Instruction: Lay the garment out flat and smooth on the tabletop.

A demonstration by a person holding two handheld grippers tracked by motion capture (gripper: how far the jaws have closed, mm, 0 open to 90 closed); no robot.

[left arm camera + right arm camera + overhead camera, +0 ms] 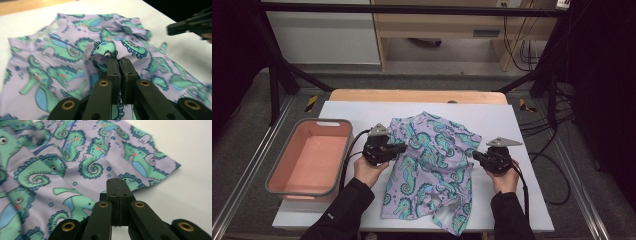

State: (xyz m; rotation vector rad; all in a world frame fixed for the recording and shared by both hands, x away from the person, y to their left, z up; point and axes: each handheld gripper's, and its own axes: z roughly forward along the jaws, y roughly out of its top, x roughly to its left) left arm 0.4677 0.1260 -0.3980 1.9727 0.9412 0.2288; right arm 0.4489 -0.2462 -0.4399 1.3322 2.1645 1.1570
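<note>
Left fingers: we had the left gripper (119, 61) clenched on a raised fold of the seahorse shirt (75, 50), near its left edge.
Right fingers: our right gripper (117, 182) was pressed closed at the shirt's right edge; we could not tell whether any cloth was caught.
Shirt: it lay crumpled on the white counter (522, 125), about midway between the side edges.
Bin: a pink bin (309, 157) sat at the counter's left edge.
</note>
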